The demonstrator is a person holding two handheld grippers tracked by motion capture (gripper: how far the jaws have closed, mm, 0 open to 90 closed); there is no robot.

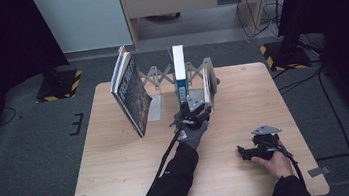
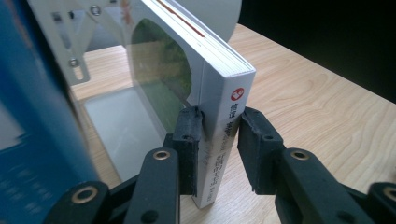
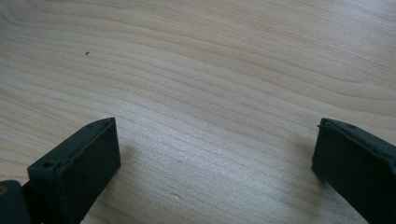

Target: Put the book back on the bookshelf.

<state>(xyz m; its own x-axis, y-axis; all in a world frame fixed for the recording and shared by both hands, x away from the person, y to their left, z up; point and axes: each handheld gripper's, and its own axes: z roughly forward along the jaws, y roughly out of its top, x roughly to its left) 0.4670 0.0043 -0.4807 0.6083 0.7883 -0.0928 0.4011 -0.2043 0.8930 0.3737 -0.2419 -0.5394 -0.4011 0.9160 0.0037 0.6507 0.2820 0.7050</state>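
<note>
Left gripper (image 1: 194,106), seen from the high view near the middle of the worktop (image 1: 122,185), toward its far edge, held by a gloved hand (image 1: 192,130). In the left gripper view, its jaws straddle the spine of an upright white book (image 2: 224,126): the left pad lies against the cover, while a narrow gap separates the right pad from the spine, so the jaws are not clamped; they have just been easing apart. The white book stands at the right end of an expanding metal book rack (image 1: 159,74) by the far edge. A blue-and-white book (image 1: 179,69) stands upright just to its left, and a dark-covered book (image 1: 130,91) leans at the rack's left end, well apart from both. Right gripper (image 1: 242,151), resting near the right front corner of the worktop in a bare hand (image 1: 277,163); in the right gripper view its jaws stand wide apart over bare wood.
</note>
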